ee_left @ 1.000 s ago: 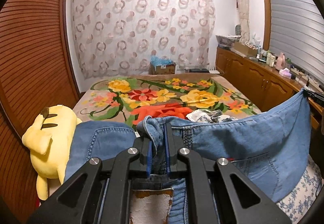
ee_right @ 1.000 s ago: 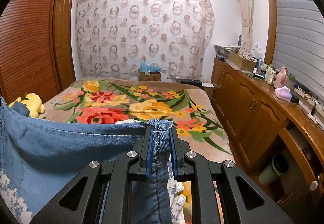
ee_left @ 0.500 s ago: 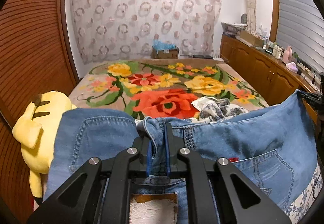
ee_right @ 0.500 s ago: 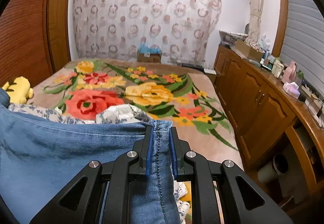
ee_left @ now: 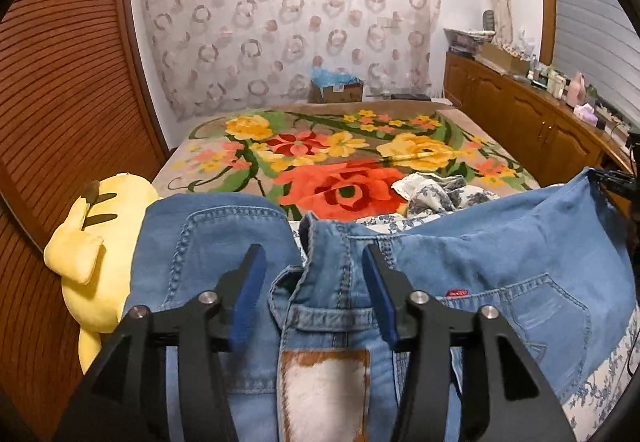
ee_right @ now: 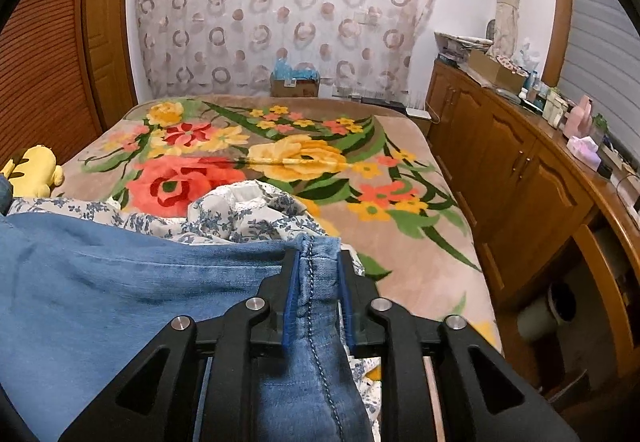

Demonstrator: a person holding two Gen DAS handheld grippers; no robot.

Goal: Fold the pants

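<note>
Jeans: blue denim, spread across the near end of the bed, waistband facing the left wrist camera. A back pocket with a small red tab shows on the right half; a brown-edged label patch sits below the waistband at centre.

Left gripper: fingers spread wide, one on each side of the bunched waistband fold. The blue pads stand clear of the cloth; nothing is pinched.

Right gripper: fingers pressed in on a stitched seam edge of the jeans, the denim running between the two blue pads and down toward the camera. The rest of the cloth stretches off to the left of this view.

Bed: covered by a tan blanket with large red, yellow and orange flowers and green leaves.

Floral cloth: white with a small blue print, crumpled on the blanket just beyond the jeans, partly under them.

Plush toy: yellow, lying at the left edge of the bed, touching the left side of the jeans.

Curtain: sheer, ring-patterned, covering the far wall.

Cardboard box: on the floor past the foot of the bed, blue material on top.

Cabinets: wooden, along the right wall, small bottles and boxes on the top surface.

Louvred wooden doors: along the left wall.
</note>
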